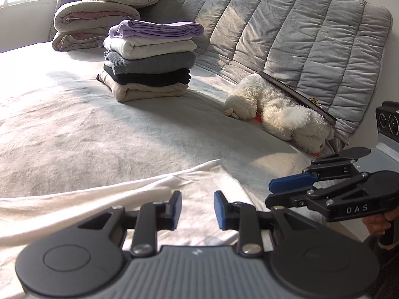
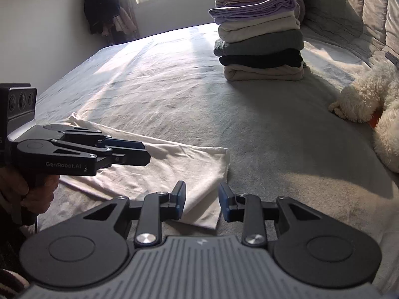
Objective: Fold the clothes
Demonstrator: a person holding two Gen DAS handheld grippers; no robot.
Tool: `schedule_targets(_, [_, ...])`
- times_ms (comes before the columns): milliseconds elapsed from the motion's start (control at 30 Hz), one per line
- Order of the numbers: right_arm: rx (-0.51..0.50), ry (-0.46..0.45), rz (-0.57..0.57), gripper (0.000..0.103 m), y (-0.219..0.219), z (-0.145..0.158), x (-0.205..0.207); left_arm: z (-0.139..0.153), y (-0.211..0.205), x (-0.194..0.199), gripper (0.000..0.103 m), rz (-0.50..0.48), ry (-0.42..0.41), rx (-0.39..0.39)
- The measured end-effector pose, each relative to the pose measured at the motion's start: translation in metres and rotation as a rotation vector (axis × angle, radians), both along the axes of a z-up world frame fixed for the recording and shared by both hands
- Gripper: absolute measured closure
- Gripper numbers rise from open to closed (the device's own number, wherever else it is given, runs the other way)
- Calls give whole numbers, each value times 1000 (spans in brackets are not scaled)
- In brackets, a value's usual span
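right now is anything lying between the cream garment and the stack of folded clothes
Nothing visible. The bed sheet between the cream garment and the stack of folded clothes lies bare. The white plush toy sits off to the right, out of that path.

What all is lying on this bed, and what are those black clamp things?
cream garment: one, off-white, lying flat on the near part of the bed, under both clamps.
stack of folded clothes: one pile of five, lilac, white, grey, black, beige from the top down, mid-bed.
rolled duvets and pillows: one heap, beige and pink, behind the stack.
plush toy: one, white, against the headboard cover.
headboard cover: one, grey, quilted.
bed sheet: one, pale.
hanging clothes: dark bundle, far corner by the window.
left gripper: black, blue pads, open, nothing between them.
right gripper: same, open, empty.
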State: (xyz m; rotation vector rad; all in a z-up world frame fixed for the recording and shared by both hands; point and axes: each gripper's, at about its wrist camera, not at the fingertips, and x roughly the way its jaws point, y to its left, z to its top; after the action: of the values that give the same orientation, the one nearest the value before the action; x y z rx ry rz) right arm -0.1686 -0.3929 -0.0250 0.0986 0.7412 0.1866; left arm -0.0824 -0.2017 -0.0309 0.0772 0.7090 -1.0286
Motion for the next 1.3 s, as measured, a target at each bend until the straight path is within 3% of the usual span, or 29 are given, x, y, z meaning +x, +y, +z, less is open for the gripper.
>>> schedule_targets(133, [-104, 22, 75, 69, 19, -10, -5, -8, -2, -9, 74, -8, -4, 26])
schedule_targets(267, [-183, 49, 67, 69, 27, -23, 5, -14, 0, -11, 74, 9, 12, 29])
schedule_targets(667, [-247, 14, -34, 69, 28, -20, 12, -23, 3, -22, 74, 1, 64, 2])
schedule_targets(1000, [-284, 5, -54, 69, 28, -19, 10, -22, -33, -33, 75, -30, -5, 47])
schedule_targets(1100, [-305, -16, -43, 69, 30, -20, 9, -21, -41, -34, 84, -21, -8, 51])
schedule_targets(1167, [-342, -28, -25, 69, 32, -23, 8, -22, -43, -34, 96, -17, -2, 46])
schedule_targets(1300, [-396, -48, 7, 69, 35, -28, 7, -22, -46, -36, 101, -37, 23, 22])
